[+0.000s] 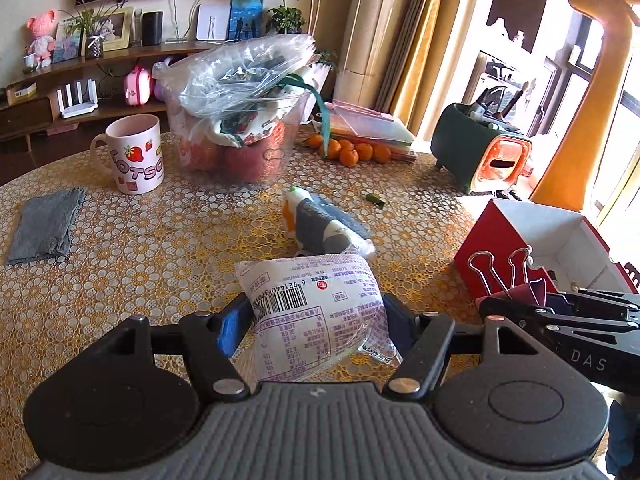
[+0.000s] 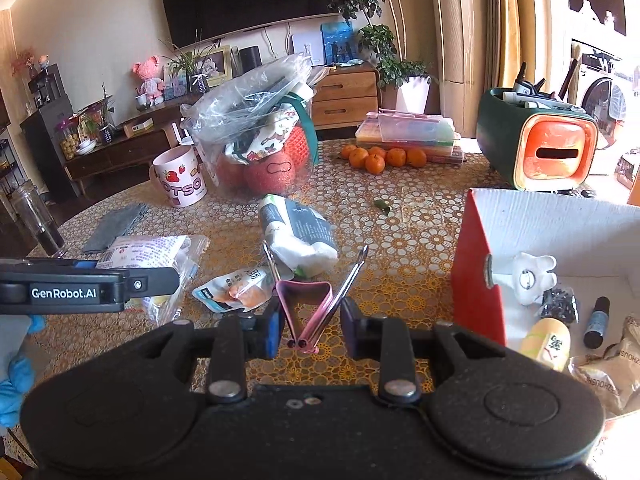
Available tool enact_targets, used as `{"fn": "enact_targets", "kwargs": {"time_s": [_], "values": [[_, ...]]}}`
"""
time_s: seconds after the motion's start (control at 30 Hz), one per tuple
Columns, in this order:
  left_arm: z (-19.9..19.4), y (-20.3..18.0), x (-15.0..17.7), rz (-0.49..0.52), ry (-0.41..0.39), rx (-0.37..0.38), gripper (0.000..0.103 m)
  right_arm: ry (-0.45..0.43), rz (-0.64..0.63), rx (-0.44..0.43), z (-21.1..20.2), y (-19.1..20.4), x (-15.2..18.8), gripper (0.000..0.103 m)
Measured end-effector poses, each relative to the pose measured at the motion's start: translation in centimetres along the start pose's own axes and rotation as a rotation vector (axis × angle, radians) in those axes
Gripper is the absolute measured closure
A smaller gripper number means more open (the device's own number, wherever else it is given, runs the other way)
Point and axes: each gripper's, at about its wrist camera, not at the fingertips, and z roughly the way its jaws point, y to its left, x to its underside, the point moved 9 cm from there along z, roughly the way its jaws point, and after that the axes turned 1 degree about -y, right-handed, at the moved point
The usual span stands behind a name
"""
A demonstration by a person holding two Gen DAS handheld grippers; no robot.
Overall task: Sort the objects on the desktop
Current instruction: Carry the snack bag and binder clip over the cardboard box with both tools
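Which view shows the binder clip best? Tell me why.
The right wrist view: the pink binder clip sits centred and close, pinched in the right gripper. The left wrist view shows it only near the right edge, smaller, before the red box.

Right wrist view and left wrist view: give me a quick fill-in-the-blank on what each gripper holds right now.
1. The right gripper is shut on a pink metal ____ clip.
2. The left gripper holds a clear plastic snack packet printed with a black ____.
3. The red cardboard box with the white inside stands on the ____ side of the right wrist view.

Missing words: binder; barcode; right
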Motion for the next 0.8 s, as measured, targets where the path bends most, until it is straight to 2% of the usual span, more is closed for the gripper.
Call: {"fn": "enact_targets", "kwargs": {"time_s": [0.33,0.8], "values": [[-2.6,-5.6,-0.3,0.058,-0.019,0.051,0.033,-0.047,0.011,0.025,-4.3,-2.9,-0.3,0.074],[-2.7,-14.2,-0.1,0.158,-0.015,0.120,0.033,-0.108,0.072,0.090,-8.8,-9.9,-0.2,0.074]]}}
